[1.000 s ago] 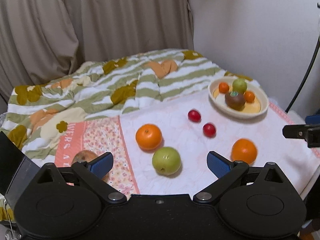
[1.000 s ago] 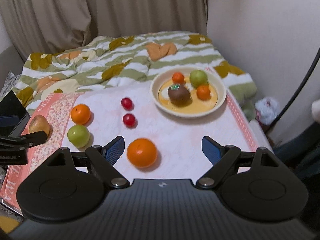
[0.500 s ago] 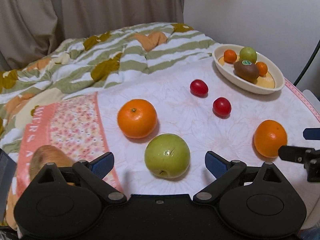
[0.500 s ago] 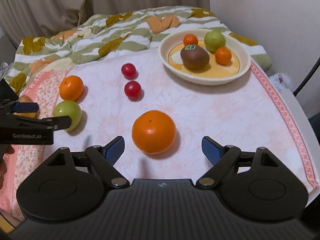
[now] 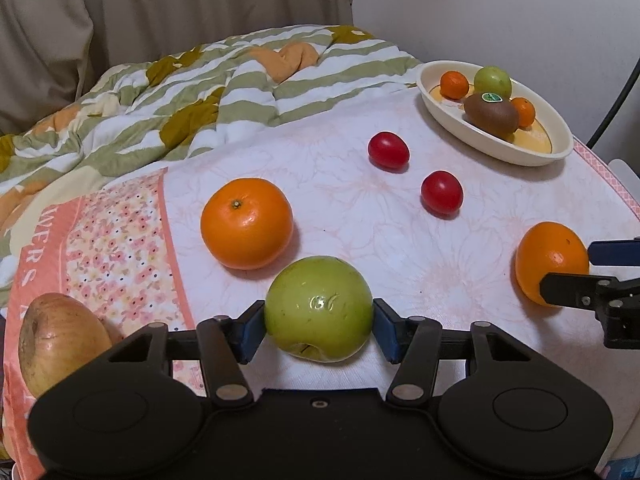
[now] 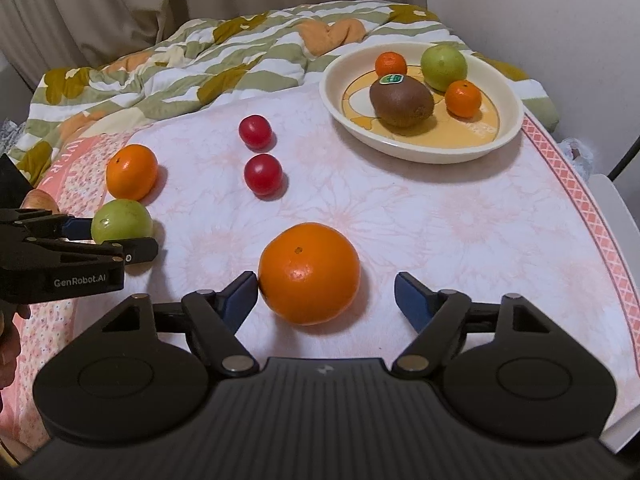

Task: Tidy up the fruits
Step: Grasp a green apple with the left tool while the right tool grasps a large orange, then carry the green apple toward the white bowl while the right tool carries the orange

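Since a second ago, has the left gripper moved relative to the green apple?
Yes. The left gripper came down and forward to the green apple on the pink cloth; its jaws have just been closing and now touch the apple's sides.

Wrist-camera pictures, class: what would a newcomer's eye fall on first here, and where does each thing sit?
First, the shiny green apple low in the left wrist view, pinched between the blue pads of the left gripper, whose jaws have just been closing. Next, the big round orange between the right gripper fingers, also closing, only the left pad touching. Behind, at the far right, the cream oval dish holds more fruit.
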A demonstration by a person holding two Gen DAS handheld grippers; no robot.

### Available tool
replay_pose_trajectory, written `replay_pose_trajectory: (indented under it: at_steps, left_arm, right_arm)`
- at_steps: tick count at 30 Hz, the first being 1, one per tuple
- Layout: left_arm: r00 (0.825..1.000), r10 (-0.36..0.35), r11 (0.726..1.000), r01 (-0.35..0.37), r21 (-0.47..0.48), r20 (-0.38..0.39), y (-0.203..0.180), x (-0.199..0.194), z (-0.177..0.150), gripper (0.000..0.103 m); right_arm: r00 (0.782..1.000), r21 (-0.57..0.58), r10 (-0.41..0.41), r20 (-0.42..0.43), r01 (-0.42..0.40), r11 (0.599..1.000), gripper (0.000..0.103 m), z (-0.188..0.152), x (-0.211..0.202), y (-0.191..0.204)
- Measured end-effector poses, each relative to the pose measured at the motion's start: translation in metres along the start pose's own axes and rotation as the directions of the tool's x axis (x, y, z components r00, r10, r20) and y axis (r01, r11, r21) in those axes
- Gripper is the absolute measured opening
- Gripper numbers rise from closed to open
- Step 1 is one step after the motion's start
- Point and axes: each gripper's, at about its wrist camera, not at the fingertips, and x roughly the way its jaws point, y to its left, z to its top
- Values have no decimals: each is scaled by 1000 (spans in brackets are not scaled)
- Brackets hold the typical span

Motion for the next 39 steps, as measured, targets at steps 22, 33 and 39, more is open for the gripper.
replay_pose_trajectory:
  at_steps: [22,33,39]
  left_arm:
    - [999,-3,1000,4,-31,33,-2,-24,-9,60]
    - [992,-5,999,9,-34,123,-17,-77,-1,60]
    - [984,2,999,5,-35,178,-30,-102,12,60]
  right_arm:
    - [1000,-36,19,14,-18,999,74,0,-8,13]
    - [996,-41,32,81,-29,999,73,8,-57,14]
    - [991,-40,29,130,-24,999,73,18,-87,4]
